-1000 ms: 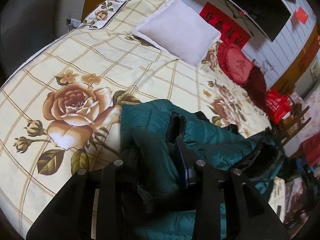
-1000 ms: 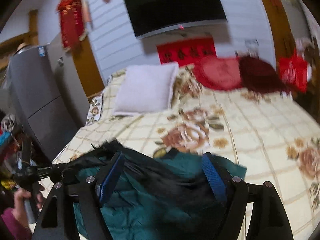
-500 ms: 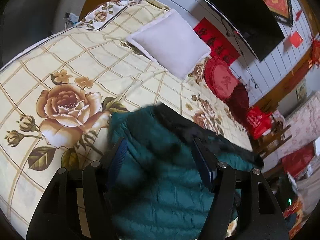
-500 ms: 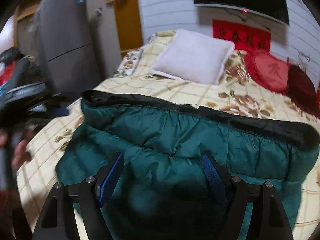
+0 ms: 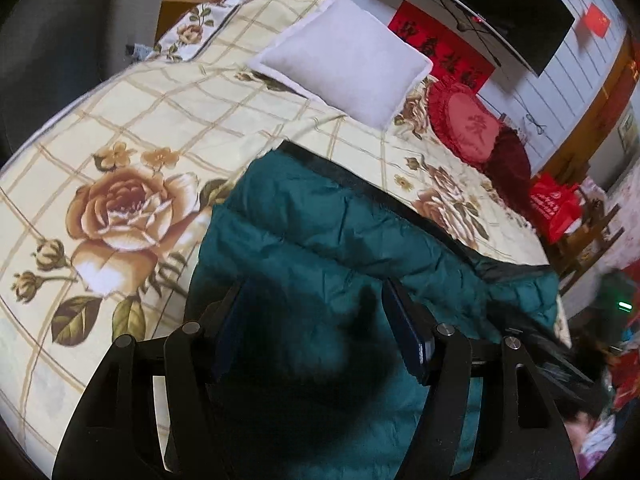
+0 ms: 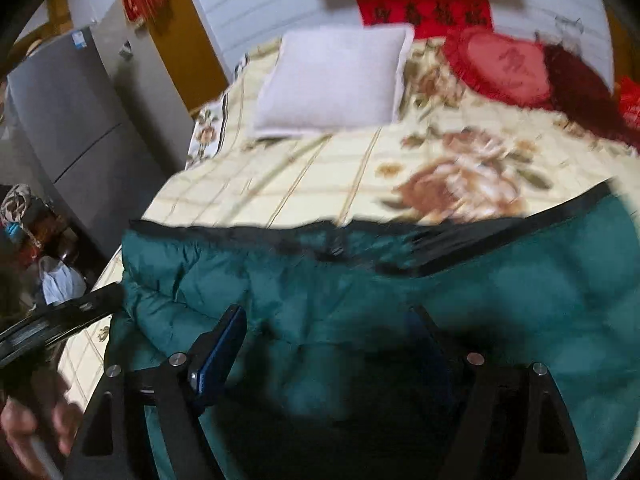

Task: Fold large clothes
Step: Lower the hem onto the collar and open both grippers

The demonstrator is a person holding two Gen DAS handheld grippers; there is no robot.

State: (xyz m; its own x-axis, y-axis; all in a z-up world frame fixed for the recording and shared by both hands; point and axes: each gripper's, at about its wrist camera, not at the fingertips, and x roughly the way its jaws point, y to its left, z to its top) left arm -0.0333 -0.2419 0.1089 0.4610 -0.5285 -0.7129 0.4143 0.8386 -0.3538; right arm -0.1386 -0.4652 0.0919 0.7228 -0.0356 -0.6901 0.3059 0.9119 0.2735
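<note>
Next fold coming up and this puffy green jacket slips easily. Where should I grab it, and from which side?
Grip the jacket by its black trimmed edge, coming from the near side over the quilted body. That edge lies flat and thin on the bed, so open fingers can pinch it.

Bare bedspread [image 5: 168,128] lies between the green jacket [image 5: 320,248] and the white pillow [image 5: 344,68], seemingly unobstructed.

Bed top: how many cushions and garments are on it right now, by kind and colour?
White pillow: 1
Red heart cushion: 1
Dark red cushion: 1
Green padded jacket: 1
Total: 4 things on the bed. Both grippers, left and right, are open over the jacket.
</note>
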